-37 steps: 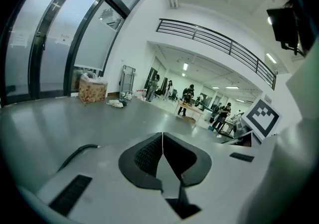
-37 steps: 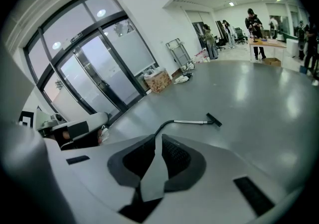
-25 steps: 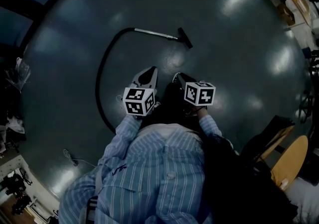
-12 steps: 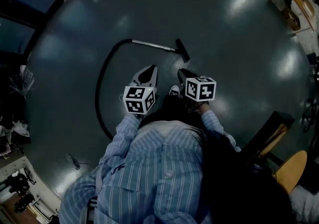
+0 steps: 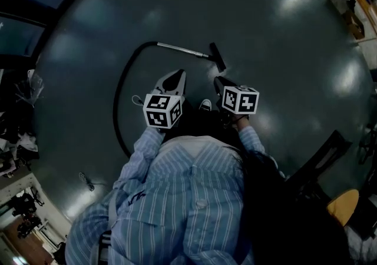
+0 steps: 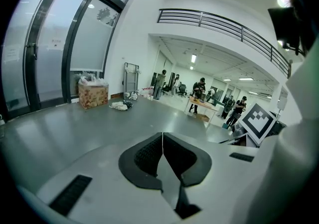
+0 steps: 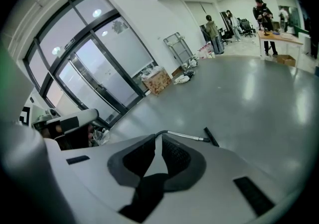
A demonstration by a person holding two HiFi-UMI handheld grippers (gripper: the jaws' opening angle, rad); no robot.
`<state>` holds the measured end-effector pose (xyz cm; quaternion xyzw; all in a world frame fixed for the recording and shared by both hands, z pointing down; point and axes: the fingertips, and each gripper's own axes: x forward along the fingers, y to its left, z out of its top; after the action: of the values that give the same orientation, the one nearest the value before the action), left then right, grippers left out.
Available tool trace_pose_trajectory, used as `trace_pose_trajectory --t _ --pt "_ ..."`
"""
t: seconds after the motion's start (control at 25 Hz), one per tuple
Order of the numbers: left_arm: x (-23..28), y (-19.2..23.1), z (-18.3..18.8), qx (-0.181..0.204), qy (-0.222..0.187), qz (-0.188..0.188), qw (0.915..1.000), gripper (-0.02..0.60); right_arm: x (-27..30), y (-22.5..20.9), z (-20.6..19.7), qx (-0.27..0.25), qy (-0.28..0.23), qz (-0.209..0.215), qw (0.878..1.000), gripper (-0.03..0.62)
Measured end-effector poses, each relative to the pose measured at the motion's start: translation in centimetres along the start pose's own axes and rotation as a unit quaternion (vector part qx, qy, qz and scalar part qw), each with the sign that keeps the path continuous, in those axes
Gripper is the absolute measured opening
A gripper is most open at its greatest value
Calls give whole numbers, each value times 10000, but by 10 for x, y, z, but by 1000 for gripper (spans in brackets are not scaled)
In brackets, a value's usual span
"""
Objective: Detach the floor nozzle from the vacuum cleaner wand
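The vacuum's silver wand (image 5: 179,49) lies flat on the grey floor ahead of me, with the black floor nozzle (image 5: 217,56) on its right end and a black hose (image 5: 121,90) curving back to the left. My left gripper (image 5: 177,74) is in the air short of the wand, its jaws shut and empty. My right gripper (image 5: 218,80) hangs just short of the nozzle, its jaws together with nothing between them. In the right gripper view the wand (image 7: 187,136) and nozzle (image 7: 211,136) lie just beyond the fingertips. The left gripper view shows neither.
A cardboard box (image 6: 92,94) stands by the glass doors (image 6: 50,44). Several people stand around a table (image 6: 202,103) far across the hall. A thin cable (image 5: 85,182) lies on the floor behind left, and a chair (image 5: 347,199) stands at the right.
Both grippers have moved forward together towards the vacuum. The wand and nozzle now lie closer to the fingertips in the head view. The jaws have not changed.
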<state>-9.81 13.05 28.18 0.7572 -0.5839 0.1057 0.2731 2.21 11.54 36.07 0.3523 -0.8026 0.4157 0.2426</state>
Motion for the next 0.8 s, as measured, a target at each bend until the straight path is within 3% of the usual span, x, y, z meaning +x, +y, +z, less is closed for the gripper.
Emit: trace_pose_trajectory --t 0.2,0.52,0.64,0.8 --pt "12 16 12 11 109 -18 9999 11 12 0 5 234 2 -3 9997 46" --pt "61 27 13 -6 362 -419 9985 11 33 -22 10 235 112 -20 9997 49" --pt "85 48 26 172 508 -377 9979 12 51 -21 28 408 181 118 9989 49" --pt "121 72 37 443 824 -826 9922 12 85 -28 50 572 304 -5 9979 72"
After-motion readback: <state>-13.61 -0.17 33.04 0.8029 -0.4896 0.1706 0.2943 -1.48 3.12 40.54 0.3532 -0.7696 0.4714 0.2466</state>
